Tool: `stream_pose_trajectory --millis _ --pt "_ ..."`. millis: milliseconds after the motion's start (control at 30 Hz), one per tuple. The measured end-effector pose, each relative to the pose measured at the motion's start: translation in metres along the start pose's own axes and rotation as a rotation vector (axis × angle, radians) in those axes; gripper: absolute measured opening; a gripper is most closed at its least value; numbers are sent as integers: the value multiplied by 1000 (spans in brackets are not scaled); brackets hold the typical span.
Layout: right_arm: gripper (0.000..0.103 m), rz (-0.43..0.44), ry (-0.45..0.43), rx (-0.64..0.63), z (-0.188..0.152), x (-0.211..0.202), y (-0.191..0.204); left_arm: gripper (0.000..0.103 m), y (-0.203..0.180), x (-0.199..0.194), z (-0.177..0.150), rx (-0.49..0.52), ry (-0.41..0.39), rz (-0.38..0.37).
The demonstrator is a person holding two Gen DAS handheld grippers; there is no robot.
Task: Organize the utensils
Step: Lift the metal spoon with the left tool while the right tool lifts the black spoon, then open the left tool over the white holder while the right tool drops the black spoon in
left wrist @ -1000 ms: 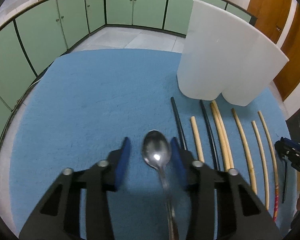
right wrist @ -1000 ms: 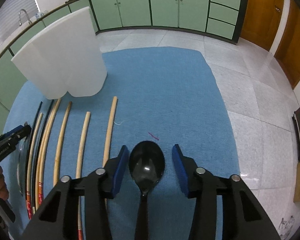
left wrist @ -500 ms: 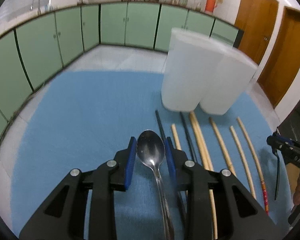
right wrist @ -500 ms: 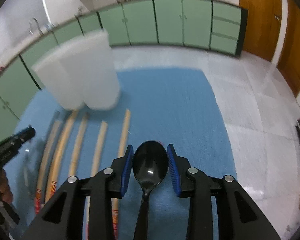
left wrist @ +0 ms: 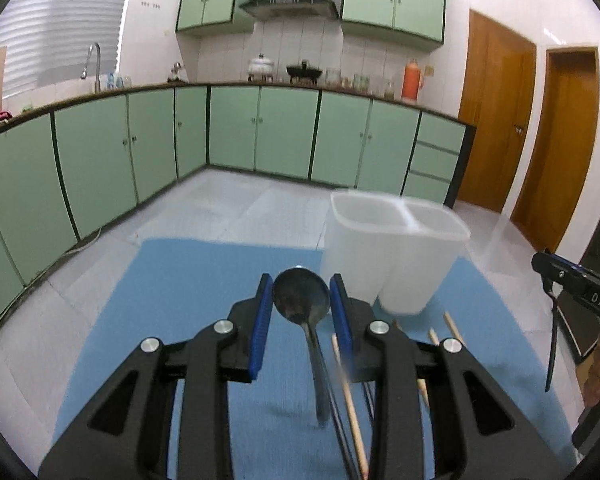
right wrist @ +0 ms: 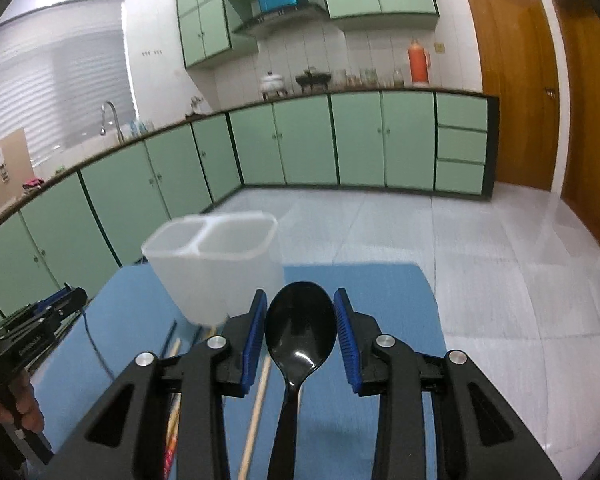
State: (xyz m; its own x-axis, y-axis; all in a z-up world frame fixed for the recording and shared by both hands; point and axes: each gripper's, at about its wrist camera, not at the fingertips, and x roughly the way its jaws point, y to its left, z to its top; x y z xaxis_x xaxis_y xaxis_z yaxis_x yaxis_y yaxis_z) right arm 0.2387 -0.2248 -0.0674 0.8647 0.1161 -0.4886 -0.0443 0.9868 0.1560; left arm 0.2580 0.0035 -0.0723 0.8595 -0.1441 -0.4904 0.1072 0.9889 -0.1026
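Both spoons had just come up off the blue tabletop [left wrist: 188,280]: left claw [left wrist: 302,312] clenched on the metal spoon [left wrist: 301,300], right claw [right wrist: 300,330] on the black spoon [right wrist: 300,324], level with the white holder [left wrist: 392,236], ready to drop in

Green cabinets [left wrist: 284,132], wooden doors [left wrist: 496,112]

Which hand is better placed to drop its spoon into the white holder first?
Left, marginally. Its metal spoon sits just beside the white two-compartment holder; the right gripper's black spoon looks similarly close.
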Motion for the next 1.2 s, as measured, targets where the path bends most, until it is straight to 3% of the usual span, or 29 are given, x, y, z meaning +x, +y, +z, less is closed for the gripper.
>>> stream_pose_trajectory --millis 433,667,933,1200 --pt "34 89 -207 15 66 18 23 28 -12 -23 74 -32 -216 -28" --pt "34 67 -282 -6 99 46 39 28 -32 -19 117 -27 -314 -67" --pt "34 63 -322 9 117 85 43 28 -52 35 128 -13 -285 -114" --pt "34 63 -271 27 95 125 37 28 -50 78 105 5 -195 -137"
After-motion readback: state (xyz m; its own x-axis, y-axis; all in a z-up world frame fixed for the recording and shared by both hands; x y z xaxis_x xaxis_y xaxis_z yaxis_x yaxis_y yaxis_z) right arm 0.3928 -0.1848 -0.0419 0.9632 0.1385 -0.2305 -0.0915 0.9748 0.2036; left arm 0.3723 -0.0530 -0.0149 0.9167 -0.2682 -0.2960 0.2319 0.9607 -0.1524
